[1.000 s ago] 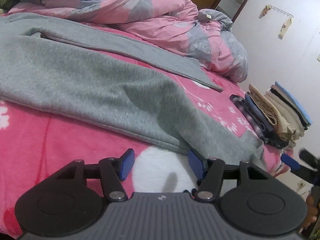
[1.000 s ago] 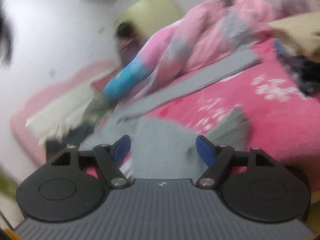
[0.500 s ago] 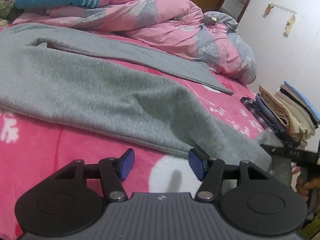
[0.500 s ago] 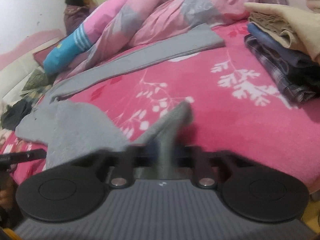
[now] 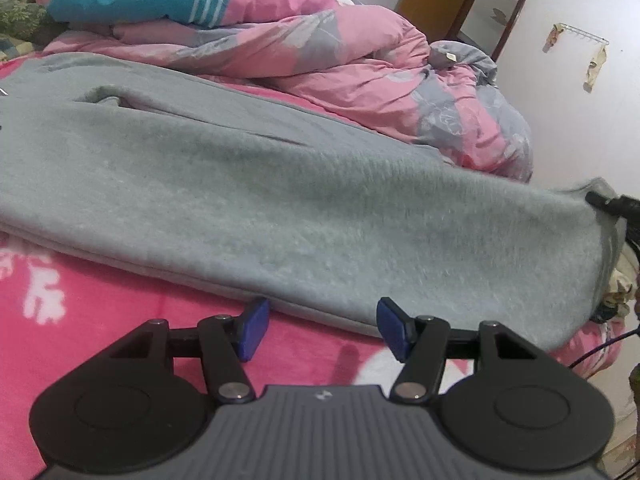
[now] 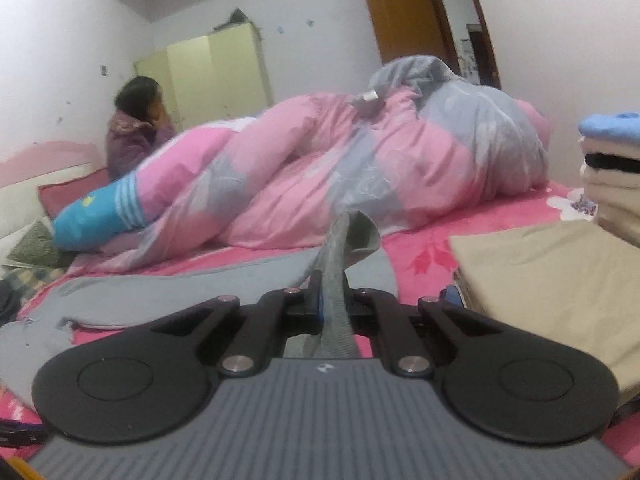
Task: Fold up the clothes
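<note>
Grey fleece trousers lie spread across the pink bed. My left gripper is open, its blue pads just in front of the near leg's lower edge, nothing between them. My right gripper is shut on the hem of the near trouser leg, which stands up between its fingers. In the left wrist view that leg end is lifted at the far right, where the right gripper's black tip pinches it. The far leg lies flat on the blanket.
A rumpled pink and grey duvet lies heaped along the bed's far side. A stack of folded clothes sits to the right of my right gripper. A person sits at the far left by the wall.
My right gripper has shut on the near leg's hem and lifted it off the bed. The left gripper has stayed open and moved closer to the leg's edge.
</note>
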Action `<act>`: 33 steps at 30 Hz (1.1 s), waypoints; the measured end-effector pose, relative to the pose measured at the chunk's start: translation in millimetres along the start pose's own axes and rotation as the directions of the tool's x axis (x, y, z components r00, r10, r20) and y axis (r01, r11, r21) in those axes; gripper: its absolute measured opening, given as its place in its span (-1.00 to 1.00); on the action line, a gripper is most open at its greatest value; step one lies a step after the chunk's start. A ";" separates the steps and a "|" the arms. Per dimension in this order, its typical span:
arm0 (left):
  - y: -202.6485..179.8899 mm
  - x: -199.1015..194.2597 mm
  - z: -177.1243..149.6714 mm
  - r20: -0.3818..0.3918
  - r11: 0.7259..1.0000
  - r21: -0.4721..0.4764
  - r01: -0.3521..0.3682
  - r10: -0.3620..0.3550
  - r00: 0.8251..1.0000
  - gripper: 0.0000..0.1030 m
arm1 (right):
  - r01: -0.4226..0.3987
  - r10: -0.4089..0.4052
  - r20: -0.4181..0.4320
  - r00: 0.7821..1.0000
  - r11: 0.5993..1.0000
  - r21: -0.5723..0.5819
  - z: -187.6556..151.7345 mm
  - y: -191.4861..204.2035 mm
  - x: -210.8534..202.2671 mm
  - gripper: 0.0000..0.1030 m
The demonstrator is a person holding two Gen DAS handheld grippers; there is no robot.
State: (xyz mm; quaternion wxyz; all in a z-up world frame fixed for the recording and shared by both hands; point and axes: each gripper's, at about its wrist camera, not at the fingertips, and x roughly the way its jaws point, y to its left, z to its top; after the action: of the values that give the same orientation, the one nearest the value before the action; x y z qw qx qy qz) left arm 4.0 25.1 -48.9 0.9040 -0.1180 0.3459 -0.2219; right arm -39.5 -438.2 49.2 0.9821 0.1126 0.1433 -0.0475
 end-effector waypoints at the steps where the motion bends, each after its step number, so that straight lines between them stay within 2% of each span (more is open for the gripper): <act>1: 3.5 -1.4 0.4 0.001 1.000 -0.008 -0.003 0.003 1.000 0.18 | 0.020 -0.020 -0.017 1.000 1.000 -0.009 -2.5 0.1 8.3 -0.88; 2: 7.0 -2.9 0.7 0.002 1.000 -0.015 -0.006 0.006 1.000 0.18 | 0.048 -0.049 -0.043 0.998 0.998 -0.027 -6.2 1.0 16.4 -0.88; 3: 10.6 -4.5 1.0 0.003 1.000 -0.023 -0.009 0.009 1.000 0.18 | 0.074 -0.076 -0.064 0.995 0.996 -0.043 -9.6 2.2 22.8 -0.75; 4: 14.4 -7.0 1.2 0.006 0.999 -0.033 -0.013 0.013 1.000 0.18 | 0.090 -0.093 -0.061 0.994 0.995 -0.050 -11.8 4.8 21.2 -0.54; 7: 26.7 -16.7 1.6 0.021 0.997 -0.068 -0.030 0.032 0.999 0.18 | 0.138 -0.142 -0.050 0.989 0.988 -0.070 -18.3 12.6 16.4 -0.18; 9: 36.1 -22.6 2.0 0.035 0.994 -0.102 -0.043 0.047 0.998 0.18 | 0.164 -0.168 -0.041 0.985 0.983 -0.083 -22.8 18.8 12.2 -0.13; 10: 41.0 -24.7 2.6 0.040 0.991 -0.123 -0.049 0.054 0.998 0.18 | 0.136 -0.140 -0.029 0.990 0.986 -0.095 -25.8 27.6 4.8 -0.12; 13: 55.2 -29.5 4.9 0.056 0.979 -0.192 -0.070 0.082 0.995 0.17 | -0.022 0.017 -0.038 0.999 0.988 -0.152 -42.5 60.0 -16.8 -0.12; 15: 62.3 -31.2 5.5 0.064 0.968 -0.234 -0.094 0.112 0.992 0.18 | -0.148 0.133 -0.078 0.988 0.962 -0.231 -64.3 89.0 -22.2 -0.12; 17: 67.9 -29.9 6.2 0.058 0.957 -0.265 -0.120 0.141 0.988 0.18 | -0.272 0.244 -0.127 0.961 0.914 -0.302 -86.1 118.0 -27.7 -0.12; 20: 73.2 -25.4 7.3 0.068 0.946 -0.297 -0.129 0.156 0.985 0.17 | -0.440 0.385 -0.214 0.898 0.807 -0.394 -118.3 161.1 -35.1 -0.14; 23: 76.6 -20.7 9.9 0.089 0.935 -0.322 -0.148 0.186 0.978 0.07 | -0.481 0.385 -0.289 0.877 0.711 -0.512 -142.8 195.3 -31.7 -0.16; 25: 77.6 -18.5 10.3 0.095 0.927 -0.335 -0.168 0.211 0.973 -0.08 | -0.476 0.365 -0.305 0.880 0.663 -0.578 -152.7 210.5 -25.9 -0.17; 26: 77.5 -17.7 9.4 0.097 0.924 -0.339 -0.176 0.220 0.971 -0.12 | -0.456 0.343 -0.300 0.890 0.649 -0.609 -155.6 215.4 -21.5 -0.17; 27: 77.2 -16.8 8.8 0.098 0.922 -0.341 -0.183 0.229 0.968 -0.25 | -0.437 0.322 -0.295 0.899 0.637 -0.636 -158.2 220.0 -17.3 -0.17; 30: 76.1 -14.5 7.3 0.101 0.917 -0.339 -0.209 0.257 0.961 -0.55 | -0.414 0.282 -0.304 0.910 0.638 -0.649 -160.7 224.8 -4.5 -0.23; 32: 76.3 -14.7 6.8 0.109 0.914 -0.347 -0.211 0.263 0.959 -0.68 | -0.428 0.279 -0.328 0.903 0.661 -0.616 -160.2 223.7 4.3 -0.50; 33: 76.5 -15.2 6.7 0.113 0.912 -0.351 -0.212 0.265 0.958 -0.75 | -0.433 0.281 -0.335 0.899 0.677 -0.595 -159.8 223.6 6.9 -0.74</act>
State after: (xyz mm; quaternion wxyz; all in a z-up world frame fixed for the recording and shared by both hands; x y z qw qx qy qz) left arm 22.9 99.7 -63.4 0.9155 -0.2439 0.3177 -0.0375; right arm -48.1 -184.2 -55.6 0.9261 -0.2090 0.2316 0.2123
